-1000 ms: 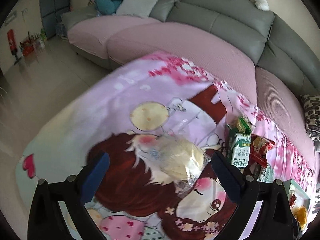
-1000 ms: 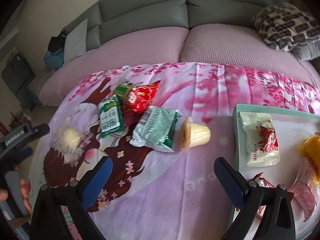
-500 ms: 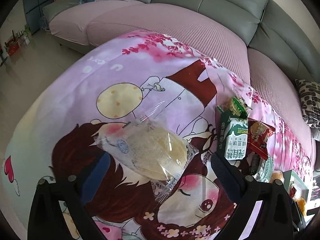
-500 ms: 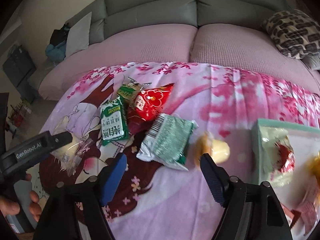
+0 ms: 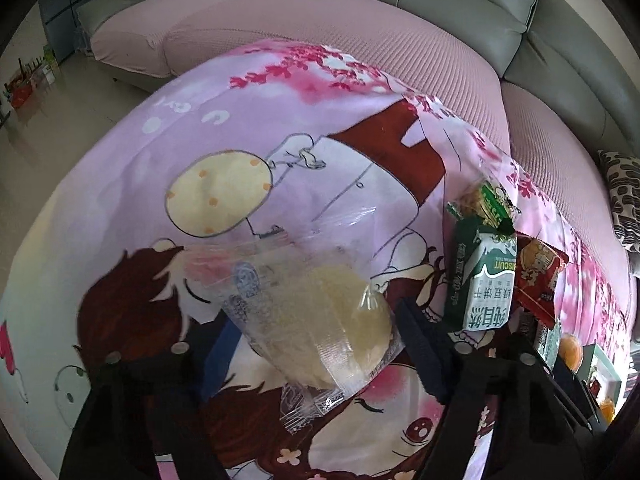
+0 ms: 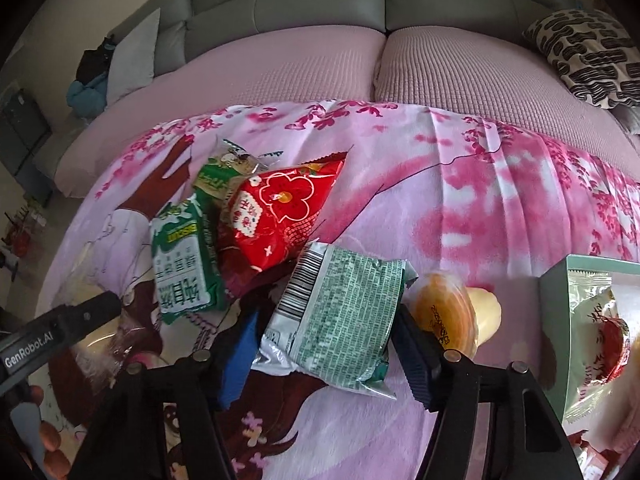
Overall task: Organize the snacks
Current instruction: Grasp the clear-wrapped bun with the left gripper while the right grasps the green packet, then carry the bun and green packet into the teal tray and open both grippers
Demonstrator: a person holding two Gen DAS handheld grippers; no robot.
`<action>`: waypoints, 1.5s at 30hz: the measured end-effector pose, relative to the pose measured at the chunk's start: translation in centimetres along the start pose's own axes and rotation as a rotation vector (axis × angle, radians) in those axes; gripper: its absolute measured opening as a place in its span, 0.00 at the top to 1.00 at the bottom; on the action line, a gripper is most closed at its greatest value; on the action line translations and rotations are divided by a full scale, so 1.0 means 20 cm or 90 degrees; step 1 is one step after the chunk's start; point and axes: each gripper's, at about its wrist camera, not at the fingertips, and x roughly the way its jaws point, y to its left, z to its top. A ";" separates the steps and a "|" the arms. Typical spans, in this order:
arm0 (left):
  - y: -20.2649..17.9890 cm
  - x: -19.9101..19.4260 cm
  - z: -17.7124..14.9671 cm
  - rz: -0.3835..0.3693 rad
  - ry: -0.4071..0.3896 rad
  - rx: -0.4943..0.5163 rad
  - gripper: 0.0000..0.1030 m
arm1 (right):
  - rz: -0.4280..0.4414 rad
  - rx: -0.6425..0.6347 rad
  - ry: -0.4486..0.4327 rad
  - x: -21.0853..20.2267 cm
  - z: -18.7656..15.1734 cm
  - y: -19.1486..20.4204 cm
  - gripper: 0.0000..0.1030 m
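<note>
My left gripper [image 5: 316,344] has closed in on a clear-wrapped pale bread bun [image 5: 320,324] lying on the pink cartoon cloth [image 5: 224,112]; both pads touch the wrapper. My right gripper [image 6: 324,344] has closed on a silver-green snack packet [image 6: 340,316], its pads against both sides. Beside it lie a green-white biscuit pack [image 6: 184,268], a red flower-print bag [image 6: 280,216], a small green packet [image 6: 220,172] and a yellow jelly cup [image 6: 456,316]. The biscuit pack [image 5: 484,280] also shows in the left wrist view.
A teal tray [image 6: 556,312] with several wrapped snacks stands at the right edge of the cloth. A pink and grey sofa [image 6: 320,60] curves behind the cloth, with a patterned cushion [image 6: 588,56] on it. The left gripper's body [image 6: 52,340] shows at the right view's left edge.
Both grippers have moved forward and down and narrowed: the left onto the wrapped bun, the right from over the jelly cup leftward onto the silver-green packet.
</note>
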 end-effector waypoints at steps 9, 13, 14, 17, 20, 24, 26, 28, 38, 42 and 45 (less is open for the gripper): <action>-0.04 -0.07 -0.04 -0.006 -0.010 0.019 0.42 | 0.004 0.011 -0.006 -0.07 -0.03 -0.03 0.46; -0.05 -0.17 -0.08 -0.018 -0.033 0.030 0.42 | 0.020 0.026 -0.012 -0.17 -0.07 -0.05 0.46; -0.05 -0.19 -0.09 -0.023 -0.038 0.034 0.42 | 0.025 0.029 -0.012 -0.19 -0.08 -0.05 0.46; -0.07 -0.26 -0.12 -0.039 -0.051 0.045 0.42 | 0.032 0.034 -0.027 -0.30 -0.10 -0.05 0.46; -0.09 -0.34 -0.15 -0.051 -0.066 0.059 0.42 | 0.030 0.037 -0.045 -0.42 -0.15 -0.07 0.46; -0.15 -0.43 -0.18 -0.070 -0.088 0.086 0.42 | 0.013 0.050 -0.061 -0.55 -0.24 -0.12 0.46; -0.19 -0.48 -0.20 -0.082 -0.102 0.101 0.42 | 0.006 0.063 -0.068 -0.60 -0.27 -0.17 0.46; -0.22 -0.53 -0.22 -0.094 -0.113 0.115 0.42 | -0.001 0.079 -0.075 -0.66 -0.30 -0.22 0.46; -0.52 -0.63 -0.34 -0.142 -0.123 0.214 0.42 | -0.041 0.191 -0.089 -0.83 -0.41 -0.58 0.46; -0.73 -0.63 -0.46 -0.180 -0.098 0.289 0.42 | -0.072 0.238 -0.098 -0.88 -0.45 -0.76 0.46; -0.87 -0.61 -0.56 -0.203 -0.077 0.343 0.42 | -0.088 0.280 -0.099 -0.91 -0.48 -0.89 0.46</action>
